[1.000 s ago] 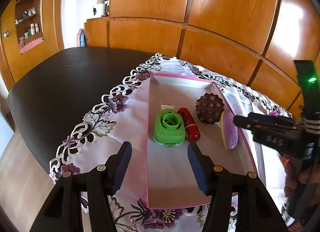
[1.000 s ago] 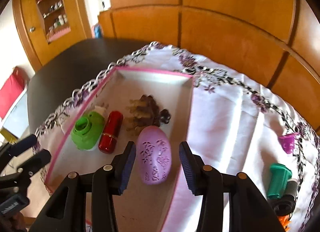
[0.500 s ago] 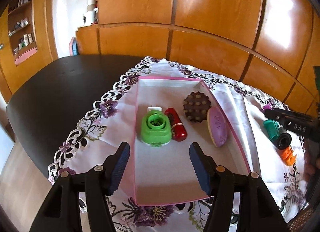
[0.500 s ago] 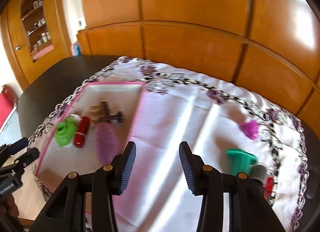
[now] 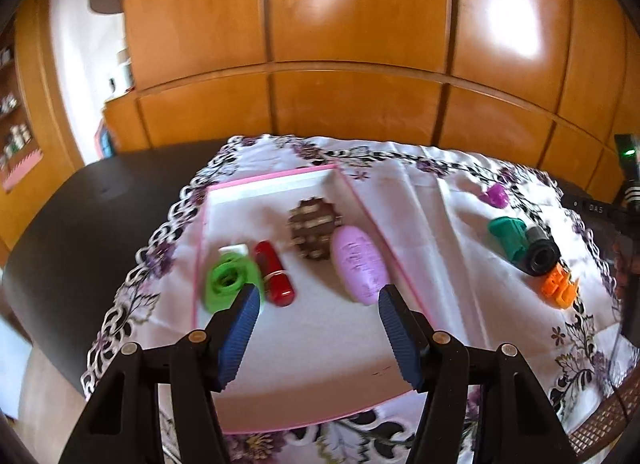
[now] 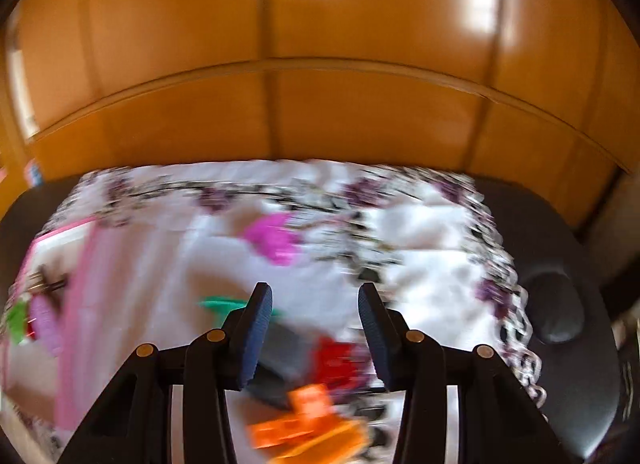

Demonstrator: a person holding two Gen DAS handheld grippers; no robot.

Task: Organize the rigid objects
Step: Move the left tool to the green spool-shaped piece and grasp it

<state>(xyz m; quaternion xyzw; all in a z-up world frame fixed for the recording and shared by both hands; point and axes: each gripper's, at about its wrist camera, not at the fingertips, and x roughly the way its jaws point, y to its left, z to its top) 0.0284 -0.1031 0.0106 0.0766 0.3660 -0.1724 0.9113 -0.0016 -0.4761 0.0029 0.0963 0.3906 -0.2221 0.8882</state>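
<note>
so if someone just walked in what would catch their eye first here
Probably the pink-rimmed tray on the flowered cloth, holding a green piece, a red tube, a brown spiky ball and a lilac oval. To its right lie loose toys: purple, teal, orange.

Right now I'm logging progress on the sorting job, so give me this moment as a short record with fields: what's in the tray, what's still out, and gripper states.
tray: pink-rimmed tray on the floral tablecloth
in tray: green round piece, red tube, brown spiky ball, purple oval
still on cloth: magenta piece, teal-and-black cylinder, orange piece
left gripper: open, empty, above the tray
right gripper: open, empty, above the loose pieces; view blurred
</note>
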